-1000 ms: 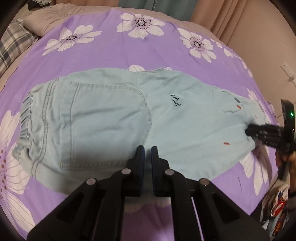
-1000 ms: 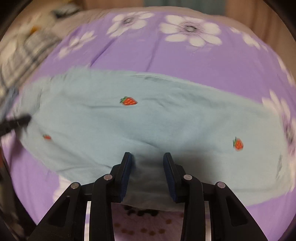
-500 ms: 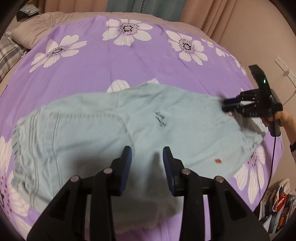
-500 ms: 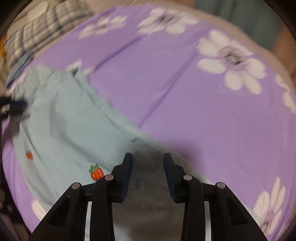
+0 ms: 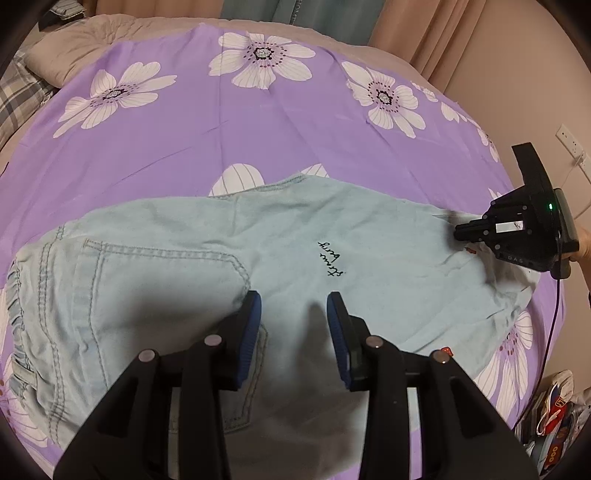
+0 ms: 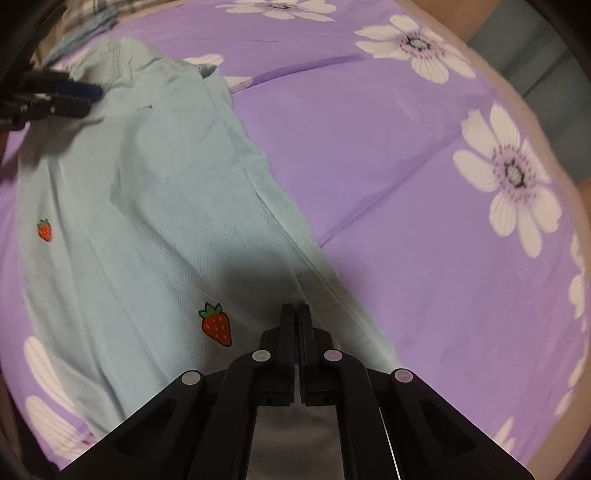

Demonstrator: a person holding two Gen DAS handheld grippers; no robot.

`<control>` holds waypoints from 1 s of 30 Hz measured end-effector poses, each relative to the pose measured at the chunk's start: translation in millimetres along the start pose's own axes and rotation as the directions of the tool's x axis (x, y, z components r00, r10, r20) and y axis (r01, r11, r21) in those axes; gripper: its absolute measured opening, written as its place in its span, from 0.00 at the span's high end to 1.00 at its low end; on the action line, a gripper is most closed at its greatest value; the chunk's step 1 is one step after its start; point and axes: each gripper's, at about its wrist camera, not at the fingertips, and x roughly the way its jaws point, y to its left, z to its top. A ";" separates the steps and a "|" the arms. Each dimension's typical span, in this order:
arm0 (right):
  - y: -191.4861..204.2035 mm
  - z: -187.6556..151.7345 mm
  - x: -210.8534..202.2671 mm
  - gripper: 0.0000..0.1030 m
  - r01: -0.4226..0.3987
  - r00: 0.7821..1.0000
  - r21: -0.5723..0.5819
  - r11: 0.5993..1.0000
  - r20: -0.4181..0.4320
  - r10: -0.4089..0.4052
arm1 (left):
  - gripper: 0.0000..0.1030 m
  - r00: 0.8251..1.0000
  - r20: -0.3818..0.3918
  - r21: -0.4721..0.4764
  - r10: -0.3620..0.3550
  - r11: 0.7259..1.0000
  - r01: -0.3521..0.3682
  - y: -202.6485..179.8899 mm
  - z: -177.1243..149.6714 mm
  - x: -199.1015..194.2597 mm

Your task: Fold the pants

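Observation:
Light blue denim pants (image 5: 184,266) lie folded lengthwise on the purple flowered bedsheet (image 5: 221,122), waistband at the left, black script and small strawberries on the leg. My left gripper (image 5: 293,314) is open and empty, just above the seat and pocket area. My right gripper (image 6: 296,310) is shut on the far edge of the pants (image 6: 147,221) at the leg end. The right gripper also shows in the left wrist view (image 5: 461,233), at the right end of the pants. The left gripper shows in the right wrist view (image 6: 88,99).
A beige pillow (image 5: 74,40) and a plaid cloth (image 5: 18,99) lie at the head of the bed. Curtains (image 5: 424,22) and a wall with a socket (image 5: 569,136) are behind. Bags and clutter (image 5: 554,417) sit on the floor at the right.
My left gripper opened, let go of the pants and lifted back. My right gripper moved along the leg end and closed on the far edge of the pants.

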 end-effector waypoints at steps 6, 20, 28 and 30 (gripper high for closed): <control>-17.4 7.6 -6.3 0.98 -0.082 0.996 0.077 0.994 -0.012 0.083 | 0.64 1.000 0.001 0.006 0.002 1.000 -0.002 -0.3 -0.6 0.4; -50.1 32.0 15.5 0.82 -0.229 0.967 0.088 0.970 -0.094 0.237 | 0.63 1.000 0.003 -0.011 0.005 1.000 -0.005 1.5 -1.0 2.1; -49.6 11.4 13.7 0.47 -0.231 0.965 0.093 0.969 -0.108 0.240 | 0.61 1.000 0.008 -0.017 0.007 1.000 -0.006 1.1 -3.6 3.5; -46.3 9.4 17.4 0.47 -0.238 0.961 0.083 0.968 -0.123 0.247 | 0.59 1.000 0.006 -0.015 0.006 1.000 -0.006 0.0 -3.9 3.5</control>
